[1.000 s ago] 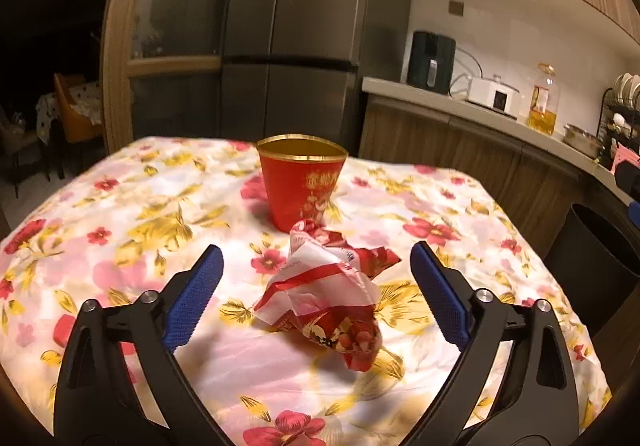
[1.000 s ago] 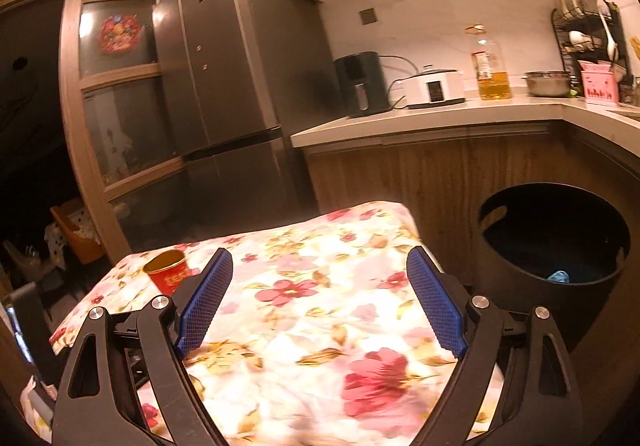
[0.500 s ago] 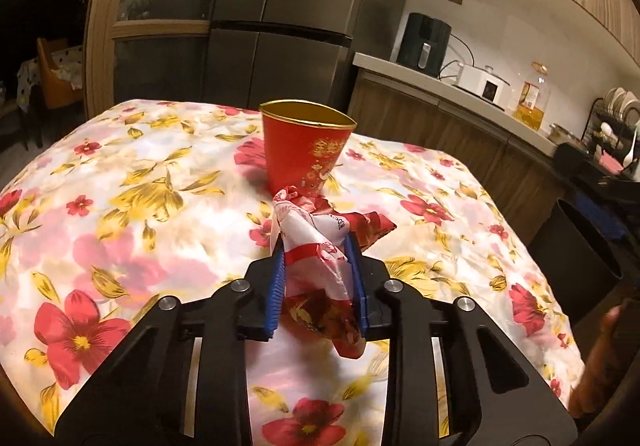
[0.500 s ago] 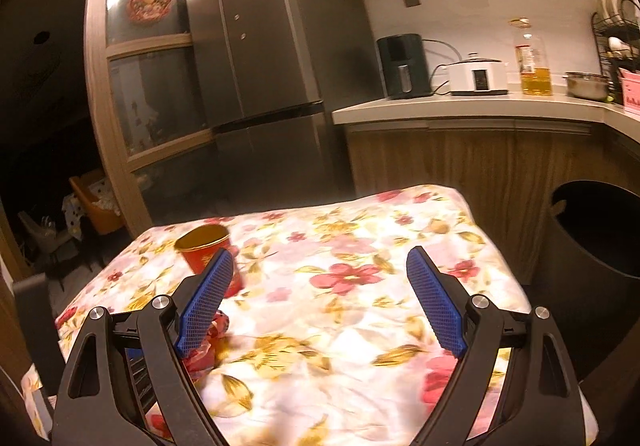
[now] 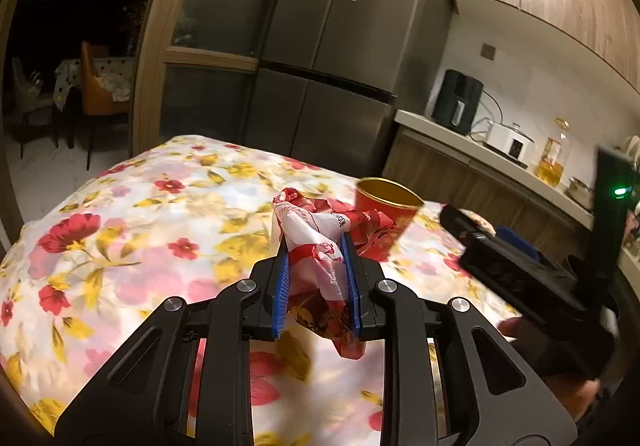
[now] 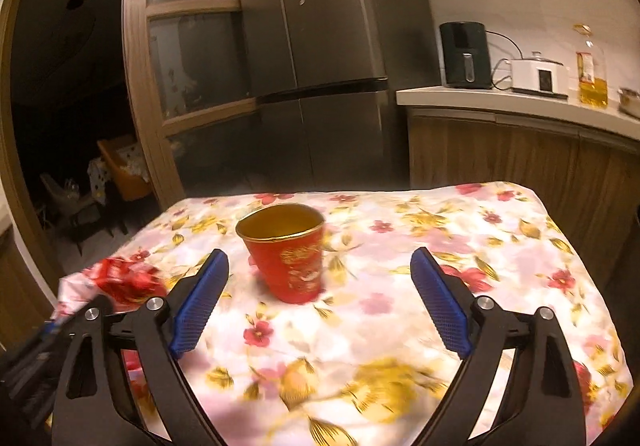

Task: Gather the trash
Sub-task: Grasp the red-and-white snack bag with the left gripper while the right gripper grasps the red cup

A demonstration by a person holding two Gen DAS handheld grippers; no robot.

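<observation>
The right gripper (image 6: pixel 320 294) stands with jaws wide apart, and the red paper cup (image 6: pixel 286 252) sits upright on the floral tablecloth (image 6: pixel 460 230) directly ahead between the blue pads; bare cloth lies on both flanks of the cup. The left gripper (image 5: pixel 316 278), clamped on a crumpled red-and-white wrapper (image 5: pixel 316 242), occupies the space to the cup's left (its bundle shows at the right view's left edge). Beyond the table's far edge stand the refrigerator (image 6: pixel 320 45) and the counter (image 6: pixel 520 101), bounding passage there.
</observation>
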